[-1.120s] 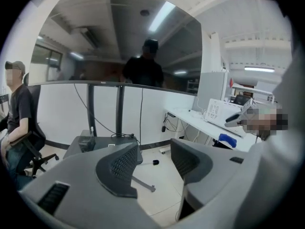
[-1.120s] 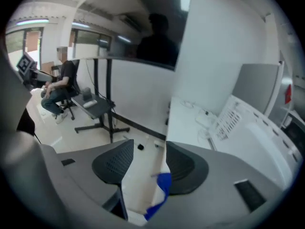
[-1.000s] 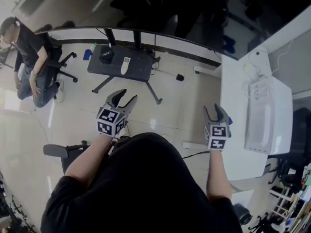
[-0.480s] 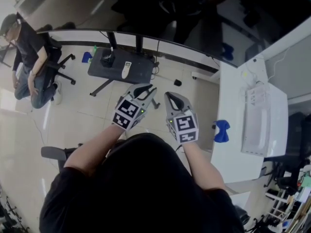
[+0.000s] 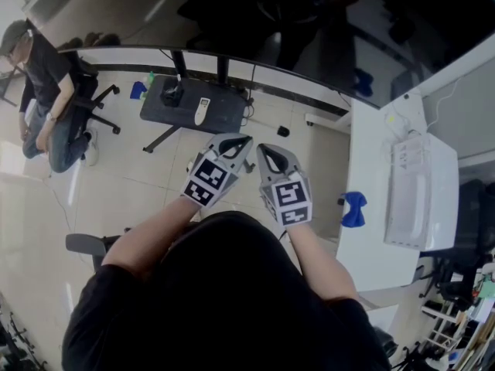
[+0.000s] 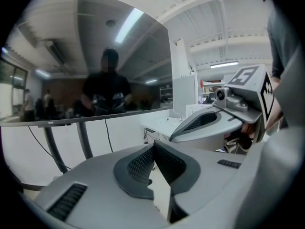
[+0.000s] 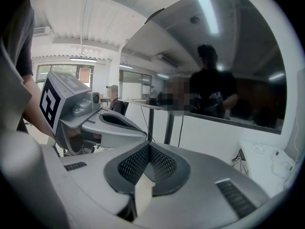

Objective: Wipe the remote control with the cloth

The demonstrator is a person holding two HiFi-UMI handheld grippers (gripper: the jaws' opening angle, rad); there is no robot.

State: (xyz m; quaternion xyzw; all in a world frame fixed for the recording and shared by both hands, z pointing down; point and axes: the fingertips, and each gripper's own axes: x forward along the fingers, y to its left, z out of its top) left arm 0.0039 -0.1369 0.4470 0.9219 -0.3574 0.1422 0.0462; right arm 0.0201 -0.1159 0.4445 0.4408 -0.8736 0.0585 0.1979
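The left tool [image 5: 242,142] and right tool [image 5: 262,151] hover side by side, each with jaws just closed together, nothing between them. The remote control [image 5: 200,111] lies on the dark desk [image 5: 223,108]. The blue cloth [image 5: 353,209] lies on the white desk [image 5: 368,154], well apart from it.

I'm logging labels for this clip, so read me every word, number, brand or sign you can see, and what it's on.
No text here can be read.
Cubes on the left gripper and right gripper: black-and-white marker squares, not letters.
Tiny mark on the screen's lower frame: too small to read.
Any print on the remote control: too small to read.
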